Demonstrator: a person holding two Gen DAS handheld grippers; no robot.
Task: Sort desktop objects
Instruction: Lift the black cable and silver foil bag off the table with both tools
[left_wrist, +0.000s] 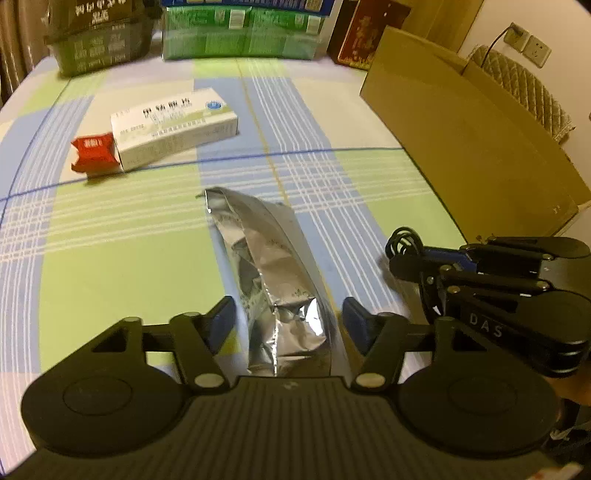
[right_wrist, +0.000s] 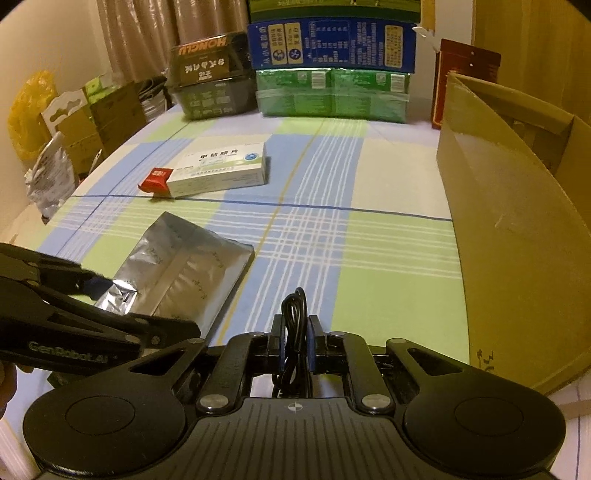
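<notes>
Right wrist view shows the right gripper (right_wrist: 295, 343) pinching a coiled black cable (right_wrist: 294, 314), likely bound for the cardboard box (right_wrist: 517, 229) beside it. The left gripper (left_wrist: 288, 325) stands spread around the foil pouch (left_wrist: 266, 266) on the checked cloth (left_wrist: 110, 258), seemingly to grasp it.

"GenRobot.AI" on left gripper (right_wrist: 88, 284); "DAS" on right gripper (left_wrist: 397, 264)
</notes>
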